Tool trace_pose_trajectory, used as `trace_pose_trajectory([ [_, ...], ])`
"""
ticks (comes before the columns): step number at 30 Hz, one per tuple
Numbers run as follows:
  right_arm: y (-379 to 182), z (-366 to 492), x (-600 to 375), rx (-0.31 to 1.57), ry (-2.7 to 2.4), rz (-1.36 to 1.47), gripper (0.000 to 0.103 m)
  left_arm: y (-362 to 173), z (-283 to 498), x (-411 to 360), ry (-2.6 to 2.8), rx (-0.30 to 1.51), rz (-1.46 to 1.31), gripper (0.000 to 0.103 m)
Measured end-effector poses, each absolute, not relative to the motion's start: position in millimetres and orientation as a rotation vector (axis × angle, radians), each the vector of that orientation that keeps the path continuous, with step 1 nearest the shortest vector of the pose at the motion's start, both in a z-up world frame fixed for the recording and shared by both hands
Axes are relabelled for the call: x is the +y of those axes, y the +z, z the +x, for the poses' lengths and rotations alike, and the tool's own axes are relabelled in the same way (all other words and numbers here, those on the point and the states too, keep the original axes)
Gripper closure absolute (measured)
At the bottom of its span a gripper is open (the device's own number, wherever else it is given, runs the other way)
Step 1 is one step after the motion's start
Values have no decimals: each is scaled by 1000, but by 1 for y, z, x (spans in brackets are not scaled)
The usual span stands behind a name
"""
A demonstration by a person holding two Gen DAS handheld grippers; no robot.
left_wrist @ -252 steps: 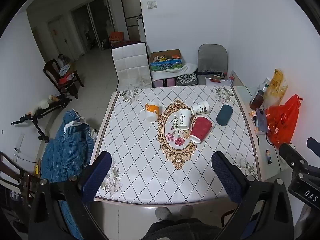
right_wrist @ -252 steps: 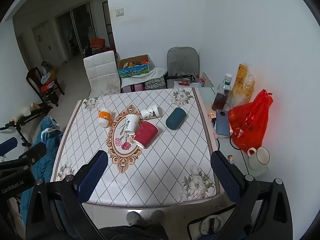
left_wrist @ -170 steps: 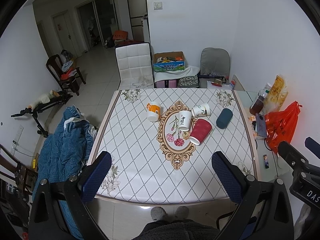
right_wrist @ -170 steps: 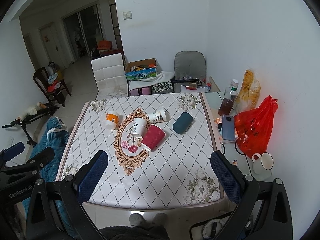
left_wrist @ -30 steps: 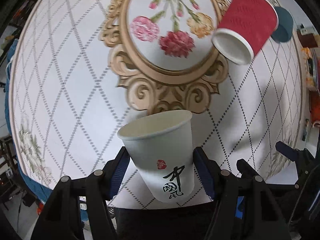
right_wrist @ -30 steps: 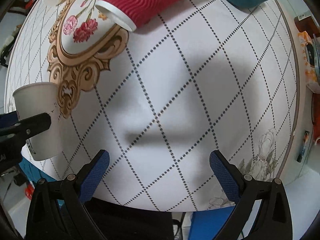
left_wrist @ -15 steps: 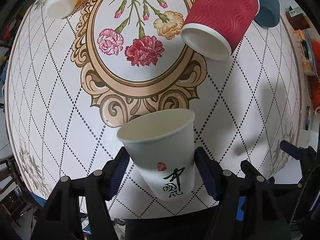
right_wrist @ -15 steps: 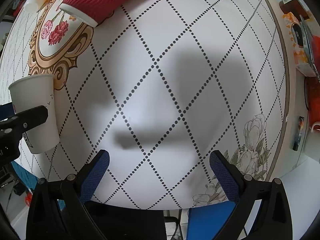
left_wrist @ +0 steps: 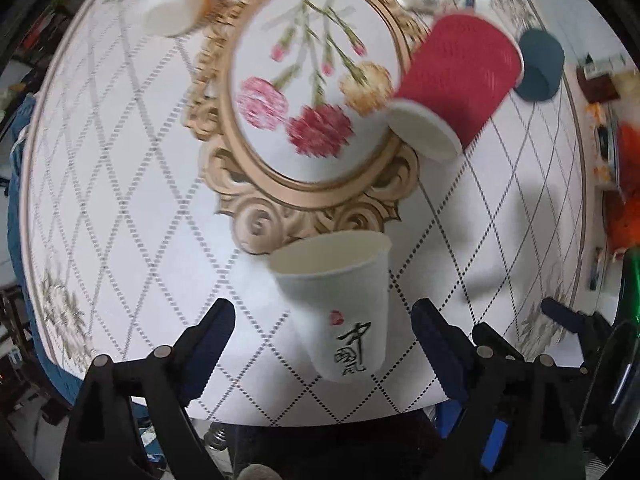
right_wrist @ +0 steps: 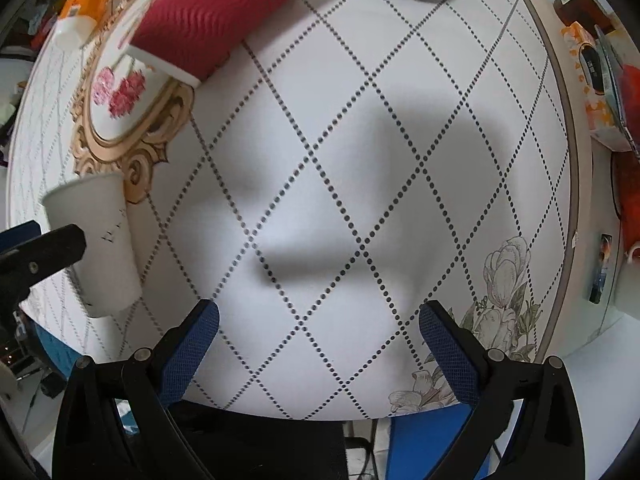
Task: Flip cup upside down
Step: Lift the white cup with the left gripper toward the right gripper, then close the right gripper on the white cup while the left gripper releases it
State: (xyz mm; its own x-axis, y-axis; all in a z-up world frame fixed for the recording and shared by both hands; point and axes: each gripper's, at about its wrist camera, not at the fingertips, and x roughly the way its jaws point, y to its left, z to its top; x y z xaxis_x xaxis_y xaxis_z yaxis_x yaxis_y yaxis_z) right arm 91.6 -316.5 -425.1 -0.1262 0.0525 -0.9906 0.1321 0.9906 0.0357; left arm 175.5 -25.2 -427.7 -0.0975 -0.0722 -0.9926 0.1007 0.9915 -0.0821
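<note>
Two claws wide, gripping nothing; white cup between left's fingers (seemingly empty).

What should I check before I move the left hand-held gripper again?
1. Left hand-held gripper open: ok, there is a gap on both sides of the white cup.
2. Cup upside down: not ok, its open mouth shows and its narrow base points toward the gripper.
3. Cup resting on the table: cannot tell whether it is supported.
4. Margin to the table's near edge: not ok, the base is close to the edge in both views.
5. Right hand-held gripper free: ok, it is open and holds nothing.
6. Red cup out of the way: ok, it lies on its side, apart from the white cup.
</note>
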Motion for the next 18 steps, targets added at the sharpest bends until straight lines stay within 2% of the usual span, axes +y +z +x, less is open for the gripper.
trace_pose_trajectory([
  [4,-403,85,-325,1673,-25,225,1,-400,170,-1,-80,1610,-7,13],
  [9,-381,96,-286,1646,65,262,1,-383,153,35,44,1571,-34,13],
  [13,-368,112,-239,1643,142,208,6,-391,139,69,127,1588,-73,13],
  [18,-354,117,-201,1644,200,132,6,-401,120,98,184,1603,-120,13],
])
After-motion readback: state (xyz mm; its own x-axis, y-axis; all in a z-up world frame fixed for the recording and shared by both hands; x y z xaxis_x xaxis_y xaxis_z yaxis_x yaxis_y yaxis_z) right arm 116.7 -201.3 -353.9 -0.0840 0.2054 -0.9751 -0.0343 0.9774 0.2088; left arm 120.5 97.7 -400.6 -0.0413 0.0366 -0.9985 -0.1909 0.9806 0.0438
